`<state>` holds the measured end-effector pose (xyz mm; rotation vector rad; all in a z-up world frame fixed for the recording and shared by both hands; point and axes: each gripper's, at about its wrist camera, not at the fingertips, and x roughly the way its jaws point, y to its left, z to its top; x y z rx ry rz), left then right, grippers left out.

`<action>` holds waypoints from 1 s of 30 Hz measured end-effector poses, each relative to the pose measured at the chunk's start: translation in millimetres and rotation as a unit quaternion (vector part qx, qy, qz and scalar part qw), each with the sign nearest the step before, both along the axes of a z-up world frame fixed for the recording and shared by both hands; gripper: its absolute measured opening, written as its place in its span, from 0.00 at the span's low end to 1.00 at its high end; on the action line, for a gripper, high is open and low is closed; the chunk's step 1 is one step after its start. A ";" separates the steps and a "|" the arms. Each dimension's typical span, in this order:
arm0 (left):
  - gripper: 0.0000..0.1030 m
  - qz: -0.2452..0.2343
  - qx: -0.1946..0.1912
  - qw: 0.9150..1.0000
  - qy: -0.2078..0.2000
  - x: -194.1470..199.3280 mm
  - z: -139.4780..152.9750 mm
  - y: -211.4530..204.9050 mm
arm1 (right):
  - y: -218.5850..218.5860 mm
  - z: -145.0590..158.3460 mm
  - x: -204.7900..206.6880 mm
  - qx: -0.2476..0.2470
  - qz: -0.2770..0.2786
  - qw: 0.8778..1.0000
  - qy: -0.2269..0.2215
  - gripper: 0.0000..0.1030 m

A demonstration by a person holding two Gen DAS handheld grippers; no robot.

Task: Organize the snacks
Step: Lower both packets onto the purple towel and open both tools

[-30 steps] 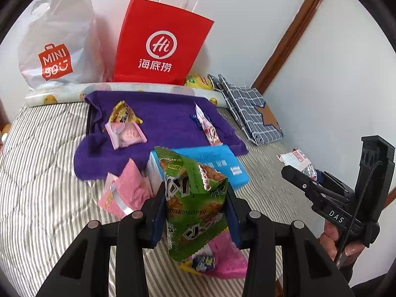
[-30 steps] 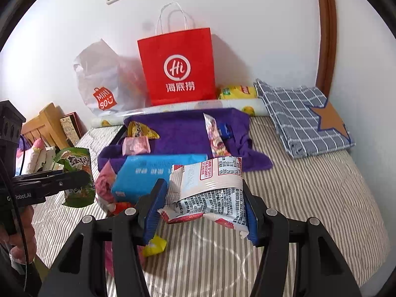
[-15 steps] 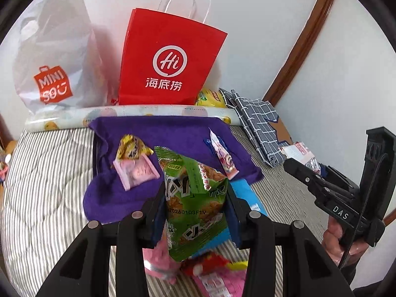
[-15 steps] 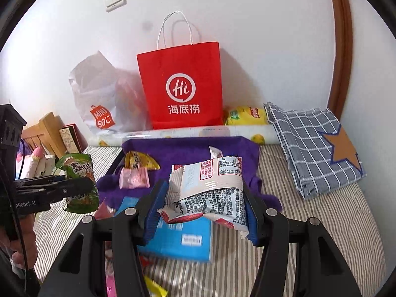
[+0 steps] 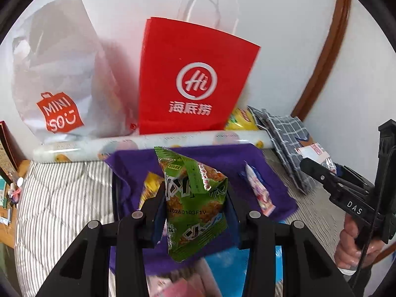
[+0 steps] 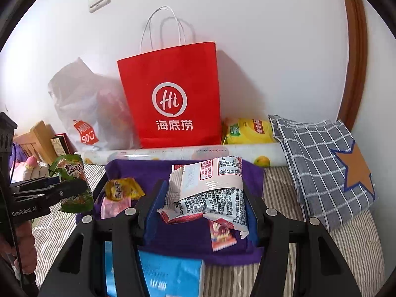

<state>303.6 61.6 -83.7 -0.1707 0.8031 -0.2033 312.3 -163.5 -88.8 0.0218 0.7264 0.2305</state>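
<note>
Left wrist view shows the left gripper [image 5: 195, 212] closed on the light, crinkly green snack bag [image 5: 194, 198] at its middle, while the right gripper [image 6: 201, 208] holds the soft white packet [image 6: 210, 188] the same way.

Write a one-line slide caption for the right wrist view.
Right gripper holds a white snack packet above the purple towel, facing the red paper bag.

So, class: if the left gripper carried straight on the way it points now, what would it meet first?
Probably the purple towel, then the red paper bag behind it. The left gripper is shut on the green snack packet, which would touch first. Depth is unclear.
</note>
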 end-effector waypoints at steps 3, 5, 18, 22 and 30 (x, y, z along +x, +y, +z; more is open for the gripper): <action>0.39 0.006 -0.003 1.000 0.007 11.1 -8.6 4.0 | 0.7 -12.1 13.2 0.004 0.001 1.000 0.010 0.55; 0.39 0.004 -0.011 1.000 0.016 17.0 -16.3 4.8 | 0.6 -24.5 19.1 0.016 0.004 1.000 0.021 0.55; 0.39 -0.014 0.002 0.997 0.071 30.5 -72.9 -6.4 | 3.2 -82.6 36.2 0.000 0.012 0.997 0.082 0.55; 0.39 -0.010 -0.010 0.997 0.081 28.4 -79.3 -2.9 | 1.4 -86.1 36.4 0.001 0.013 0.996 0.083 0.55; 0.40 -0.007 -0.007 0.996 0.089 26.0 -86.4 -2.5 | 5.9 -87.8 36.0 -0.007 0.020 0.996 0.087 0.55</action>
